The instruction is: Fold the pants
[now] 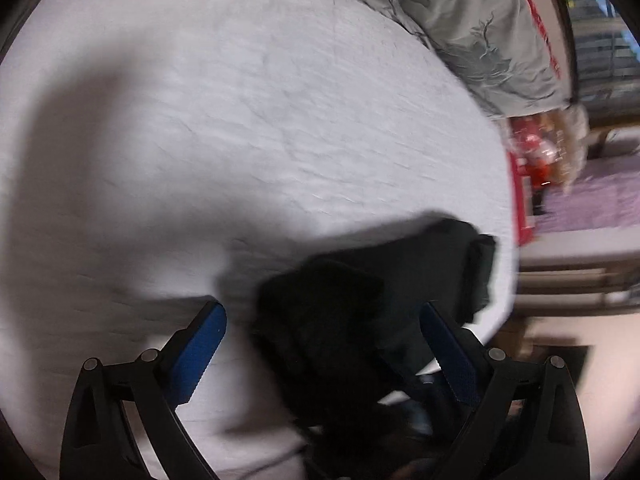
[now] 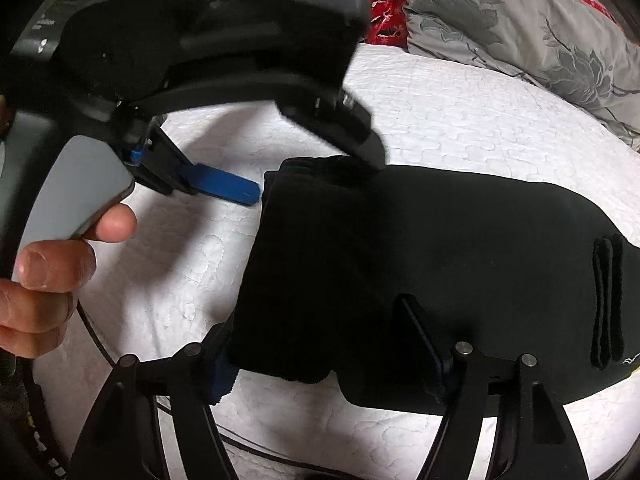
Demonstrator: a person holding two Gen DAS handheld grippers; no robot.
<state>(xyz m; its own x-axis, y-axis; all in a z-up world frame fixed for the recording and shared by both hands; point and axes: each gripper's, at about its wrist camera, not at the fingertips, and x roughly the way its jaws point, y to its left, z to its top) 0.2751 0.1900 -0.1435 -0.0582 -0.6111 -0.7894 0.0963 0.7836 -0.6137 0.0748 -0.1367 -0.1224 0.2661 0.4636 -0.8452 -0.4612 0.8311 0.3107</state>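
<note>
1. Already mostly folded: pants [image 2: 440,272] lying as a compact black bundle on the white bed [image 2: 460,120], layered edges stacked at the 9 o'clock end in the right wrist view, a belt loop showing toward 3 o'clock.
2. Probably left to do: one more fold or a final smoothing and squaring of the bundle; cannot tell from these views whether another halving is meant.
3. Long axis running roughly 9 to 3 o'clock in the right wrist view, slightly tilted down toward 3; waistband end judged to point to 3 o'clock, going by the loop, folded leg end to 9.
4. Left gripper [image 1: 324,344] with fingers [image 1: 200,352] spread wide, straddling a raised dark lump of cloth at 6 o'clock of its view; no pinch visible, cloth between but not clamped. Blurred, so contact with the far finger uncertain.
5. Same left gripper seen from the right wrist at 10 o'clock, one blue finger just beside the stacked edge, the other over the bundle's top corner.
6. Right gripper [image 2: 316,352] also wide, fingers set across the near edge of the pants at 6 o'clock; one finger partly under the cloth edge, the other lying on top. Not closed on the fabric.
7. Grey pillow [image 2: 520,28] at 1 o'clock, well apart from the pants.
</note>
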